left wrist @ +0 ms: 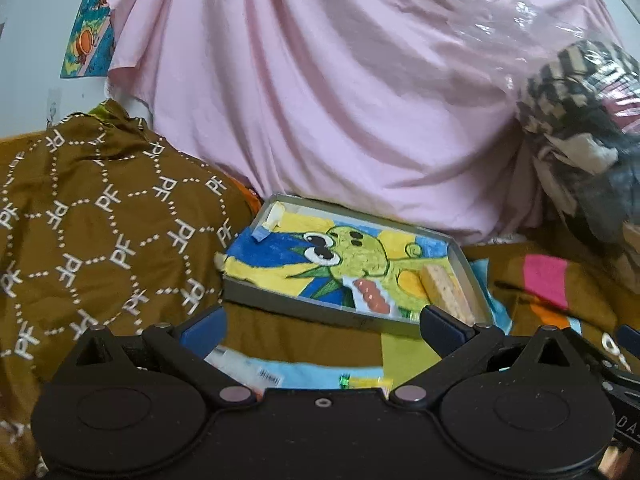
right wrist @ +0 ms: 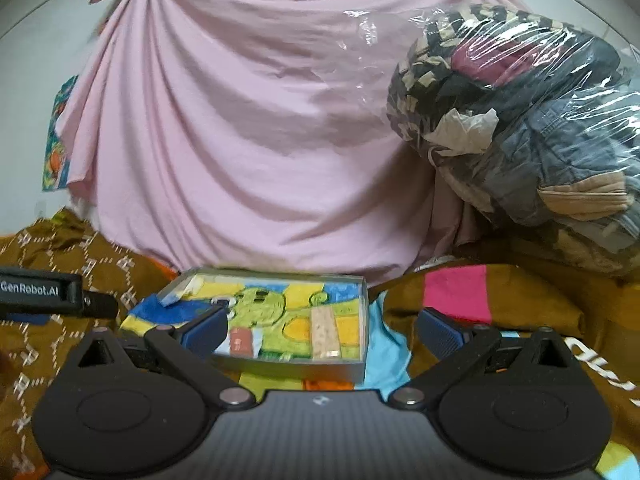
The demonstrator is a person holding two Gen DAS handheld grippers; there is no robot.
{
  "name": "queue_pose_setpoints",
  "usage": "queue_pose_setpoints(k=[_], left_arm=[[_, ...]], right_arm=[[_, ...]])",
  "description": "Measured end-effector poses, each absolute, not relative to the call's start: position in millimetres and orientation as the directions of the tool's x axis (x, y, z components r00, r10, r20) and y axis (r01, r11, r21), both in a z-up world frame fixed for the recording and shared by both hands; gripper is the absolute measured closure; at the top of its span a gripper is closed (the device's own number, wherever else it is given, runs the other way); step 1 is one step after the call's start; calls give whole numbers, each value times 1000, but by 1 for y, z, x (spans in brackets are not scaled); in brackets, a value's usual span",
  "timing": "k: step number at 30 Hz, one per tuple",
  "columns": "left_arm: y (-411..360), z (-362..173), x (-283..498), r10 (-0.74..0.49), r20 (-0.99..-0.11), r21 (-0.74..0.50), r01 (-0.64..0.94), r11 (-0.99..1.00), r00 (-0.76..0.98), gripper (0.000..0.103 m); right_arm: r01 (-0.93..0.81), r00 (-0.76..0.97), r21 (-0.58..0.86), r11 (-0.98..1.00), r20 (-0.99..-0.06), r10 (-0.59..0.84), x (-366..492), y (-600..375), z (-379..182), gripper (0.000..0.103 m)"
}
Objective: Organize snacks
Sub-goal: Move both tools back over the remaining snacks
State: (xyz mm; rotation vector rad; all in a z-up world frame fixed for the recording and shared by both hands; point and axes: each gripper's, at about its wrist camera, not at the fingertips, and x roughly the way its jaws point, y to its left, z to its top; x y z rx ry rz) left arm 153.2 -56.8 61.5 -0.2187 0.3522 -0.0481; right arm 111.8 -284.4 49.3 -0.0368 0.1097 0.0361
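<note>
Your left view alone shows packets (left wrist: 256, 372) lying on the bedding just under the left tongs (left wrist: 324, 326), and the edge of your right tool at its far right. Your right view alone shows the whole clear bag (right wrist: 532, 128) of folded clothes on the right, and the side of your left tool at its left edge.

Both tongs are level with a slight downward tilt, side by side, facing the tray (left wrist: 248, 300). Your left tongs stand spread to their widest with nothing between the blue pads. Your right tongs (right wrist: 320, 330) are just as wide and hold nothing.

The tray sits on the brown bedding in front of the pink sheet (left wrist: 320, 100), ahead of both tongs. A green cartoon drawing lines it. Inside it you can count two snacks: one wafer block (left wrist: 444, 288) along the right wall, and one packet (left wrist: 370, 292) printed with red pieces just left of it. One patterned brown cloth (left wrist: 100, 208) is heaped to the left.
</note>
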Motion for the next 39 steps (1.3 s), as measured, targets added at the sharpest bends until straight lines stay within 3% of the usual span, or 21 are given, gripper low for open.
queue_pose_setpoints(k=[18, 39], left_arm=[[-38, 13, 77, -121, -425, -134, 70, 989, 897, 1], [-24, -36, 97, -167, -588, -83, 146, 986, 792, 1]], right_arm=[[-106, 936, -55, 993, -343, 81, 53, -256, 14, 0], [-129, 794, -34, 991, -602, 83, 93, -246, -21, 0]])
